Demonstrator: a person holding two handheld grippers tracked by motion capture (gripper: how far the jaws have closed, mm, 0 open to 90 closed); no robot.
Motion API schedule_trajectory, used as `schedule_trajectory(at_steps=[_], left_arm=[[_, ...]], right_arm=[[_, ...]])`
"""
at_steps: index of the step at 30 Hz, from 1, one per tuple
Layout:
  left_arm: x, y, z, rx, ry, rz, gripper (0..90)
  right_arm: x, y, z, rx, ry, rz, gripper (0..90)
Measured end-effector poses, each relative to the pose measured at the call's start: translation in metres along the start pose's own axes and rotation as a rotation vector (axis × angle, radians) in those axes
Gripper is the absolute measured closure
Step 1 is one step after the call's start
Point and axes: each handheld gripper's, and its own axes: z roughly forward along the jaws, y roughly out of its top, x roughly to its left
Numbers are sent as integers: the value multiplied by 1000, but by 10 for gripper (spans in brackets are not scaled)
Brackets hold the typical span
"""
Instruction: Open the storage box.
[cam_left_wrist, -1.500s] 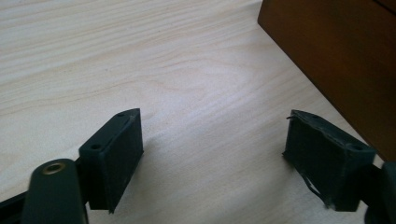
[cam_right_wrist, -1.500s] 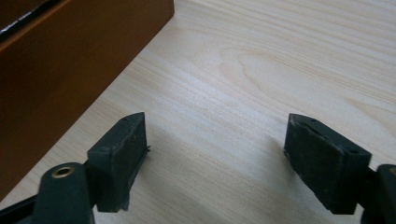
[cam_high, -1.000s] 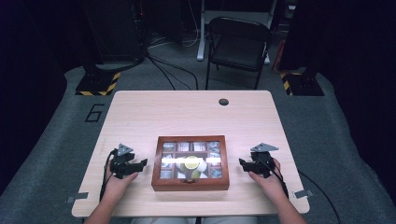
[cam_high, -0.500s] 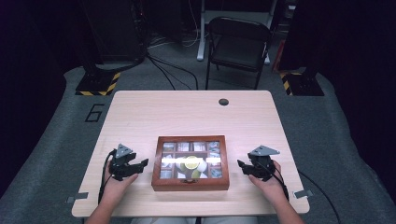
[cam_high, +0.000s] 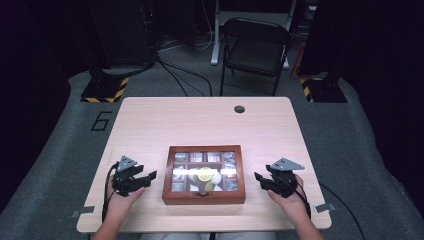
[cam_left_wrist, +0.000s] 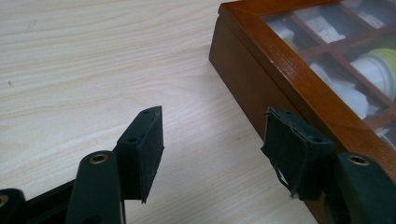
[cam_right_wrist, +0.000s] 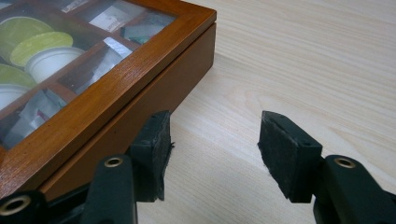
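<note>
A brown wooden box (cam_high: 204, 174) with a glass lid over several compartments lies shut at the front middle of the table (cam_high: 200, 120). Inside it are sachets and a yellow-lidded cup. My left gripper (cam_high: 150, 176) hovers just left of the box, pointing at its side. In the left gripper view the left gripper (cam_left_wrist: 212, 140) has just been closing, with only bare table between the pads and the box (cam_left_wrist: 299, 70) beside the right pad. My right gripper (cam_high: 259, 177) is just right of the box. The right gripper (cam_right_wrist: 215, 140) has just been opening a little, nothing between its pads, the box (cam_right_wrist: 107, 98) beside them.
A black cable hole (cam_high: 239, 109) sits near the table's far edge. A dark folding chair (cam_high: 255, 47) stands beyond the table. The table's front edge runs close under both hands. Light wood lies bare behind and beside the box.
Both hands have shifted only slightly beside the box. The box has not moved.
</note>
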Motion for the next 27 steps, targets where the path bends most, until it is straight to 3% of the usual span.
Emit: schedule_trajectory(at_steps=[10,15,20,27], left_arm=[[-8,-1,-9,-10,-16,-3,351],[-13,-3,-13,-8,-3,16,339],[-15,-4,-17,-17,-10,9,307],[-19,-5,-21,-26,-34,11,330]], right_arm=[[1,-2,-2,35,23,-16,487],[9,2,-9,3,22,-55,448],[16,-2,-16,-15,49,-41,427],[20,-5,-23,-46,64,-28,430]])
